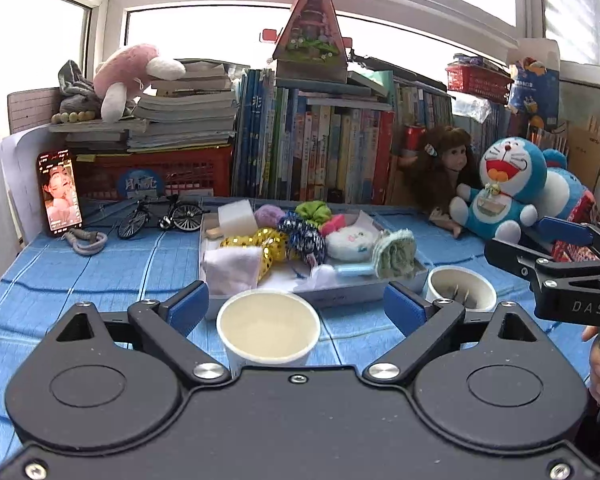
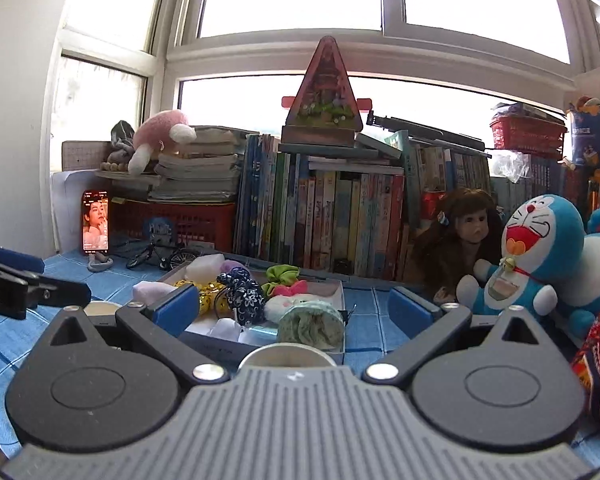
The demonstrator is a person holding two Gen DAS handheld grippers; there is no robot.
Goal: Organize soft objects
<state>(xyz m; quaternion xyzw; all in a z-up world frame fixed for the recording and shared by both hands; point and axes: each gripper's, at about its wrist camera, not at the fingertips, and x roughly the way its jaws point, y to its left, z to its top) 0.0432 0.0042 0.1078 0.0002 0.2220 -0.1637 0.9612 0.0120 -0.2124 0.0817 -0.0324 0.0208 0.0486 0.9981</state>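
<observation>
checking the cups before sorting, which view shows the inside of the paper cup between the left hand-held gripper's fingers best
The left wrist view. The paper cup sits centred between the open left hand-held gripper, and you look down into its empty inside. In the right wrist view only a sliver of that cup's rim peeks over the right gripper's body.

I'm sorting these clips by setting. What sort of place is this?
Probably a home, perhaps a child's room or study corner: a table with a blue cloth under a window, a row of books along the back, and plush toys such as the blue cat beside a doll.
</observation>
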